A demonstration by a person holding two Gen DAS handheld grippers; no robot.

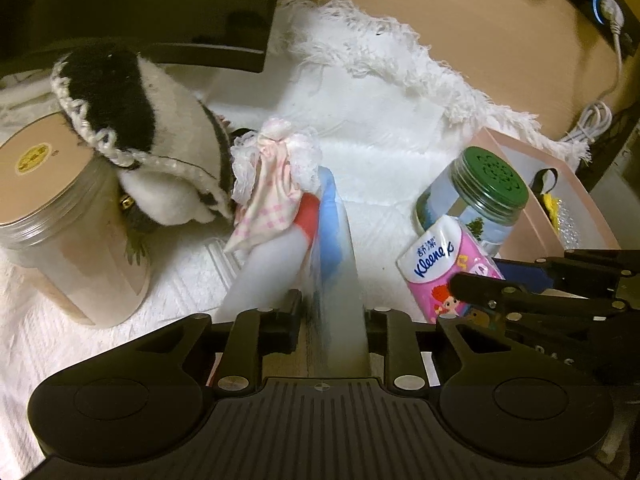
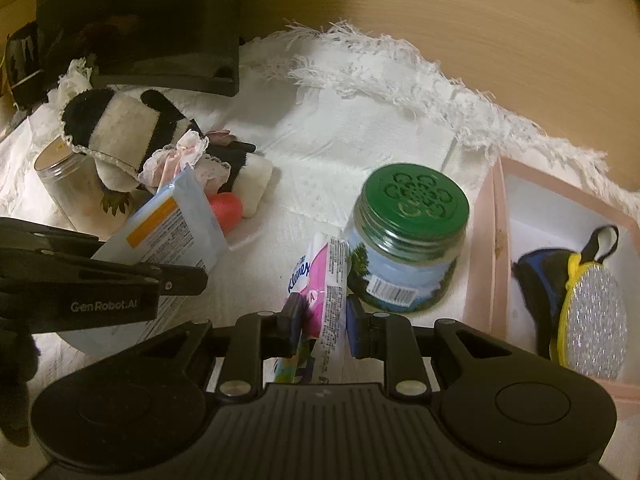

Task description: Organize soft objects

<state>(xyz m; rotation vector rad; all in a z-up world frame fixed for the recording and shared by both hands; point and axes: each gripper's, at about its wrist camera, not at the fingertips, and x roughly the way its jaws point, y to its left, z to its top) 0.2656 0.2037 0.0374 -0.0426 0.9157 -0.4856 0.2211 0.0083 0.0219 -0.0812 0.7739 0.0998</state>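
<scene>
Risky with both packs pinched edge-on above the cloth-covered surface [image 2: 380, 128]: right hand-held gripper [image 2: 322, 322] clamping the Kleenex pack [image 2: 320, 280], left hand-held gripper [image 1: 334, 320] clamping the blue-white pouch [image 1: 332, 248], either liable to slip or knock the green-lidded jar [image 2: 404, 240].

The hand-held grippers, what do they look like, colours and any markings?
Both are matte black plastic. The right hand-held gripper has a ribbed base, two round domed housings, silver screw heads and dark blue finger pads. The left hand-held gripper looks the same; its side carries white "GenRobot.AI" lettering. No cables show.
</scene>
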